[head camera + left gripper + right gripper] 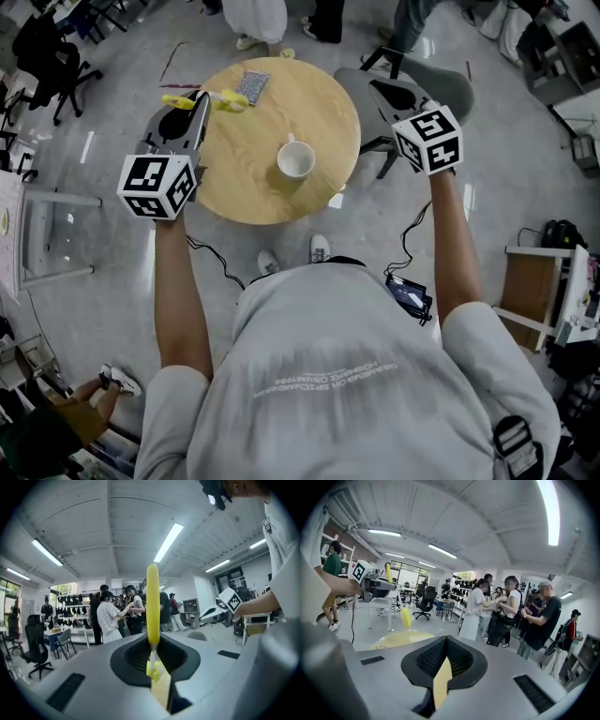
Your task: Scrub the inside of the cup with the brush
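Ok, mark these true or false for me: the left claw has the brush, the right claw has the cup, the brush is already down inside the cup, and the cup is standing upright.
1. The left claw grips the brush. True.
2. The right claw holds the cup. False: the right claw is shut on nothing, and the cup stands by itself on the round table.
3. The brush is inside the cup. False: in the head view it is held clear of the cup, by the table's far-left edge.
4. The cup stands upright with its mouth facing up. True.
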Demonstrator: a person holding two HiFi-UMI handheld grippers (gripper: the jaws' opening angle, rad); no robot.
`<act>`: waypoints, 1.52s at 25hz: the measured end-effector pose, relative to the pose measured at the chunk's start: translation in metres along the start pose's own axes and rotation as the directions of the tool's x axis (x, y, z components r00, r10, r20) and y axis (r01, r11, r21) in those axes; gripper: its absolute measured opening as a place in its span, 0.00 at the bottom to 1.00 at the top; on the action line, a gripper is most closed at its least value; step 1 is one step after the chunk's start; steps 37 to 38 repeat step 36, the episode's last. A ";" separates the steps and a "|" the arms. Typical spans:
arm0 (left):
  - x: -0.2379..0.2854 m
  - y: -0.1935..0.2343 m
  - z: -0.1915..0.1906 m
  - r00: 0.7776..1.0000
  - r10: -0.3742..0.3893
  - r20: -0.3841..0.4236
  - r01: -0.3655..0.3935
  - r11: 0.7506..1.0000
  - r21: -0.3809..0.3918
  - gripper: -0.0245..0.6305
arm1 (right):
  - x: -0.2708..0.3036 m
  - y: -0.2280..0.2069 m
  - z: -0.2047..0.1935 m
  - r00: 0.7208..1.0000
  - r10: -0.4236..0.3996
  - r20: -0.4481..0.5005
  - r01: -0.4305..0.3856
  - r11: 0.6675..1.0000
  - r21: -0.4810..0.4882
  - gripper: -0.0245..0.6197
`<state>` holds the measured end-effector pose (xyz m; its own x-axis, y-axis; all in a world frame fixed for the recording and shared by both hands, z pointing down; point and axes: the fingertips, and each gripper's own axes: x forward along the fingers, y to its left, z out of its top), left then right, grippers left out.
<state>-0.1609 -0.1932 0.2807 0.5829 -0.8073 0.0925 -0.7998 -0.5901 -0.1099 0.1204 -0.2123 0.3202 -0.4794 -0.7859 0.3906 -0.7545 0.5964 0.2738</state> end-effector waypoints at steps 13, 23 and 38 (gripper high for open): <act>-0.006 -0.007 0.061 0.997 -0.027 0.067 0.016 0.986 0.166 0.11 | -0.007 0.048 0.128 0.974 0.042 0.221 -0.027 0.997 -0.067 0.08; -0.005 -0.006 0.056 0.998 -0.025 0.060 0.015 0.985 0.169 0.11 | 0.011 0.058 0.124 0.976 0.068 0.207 -0.051 0.995 -0.087 0.08; -0.009 -0.013 0.049 0.998 -0.023 0.056 0.014 0.988 0.151 0.11 | 0.011 0.064 0.112 0.976 0.079 0.201 -0.058 0.993 -0.107 0.08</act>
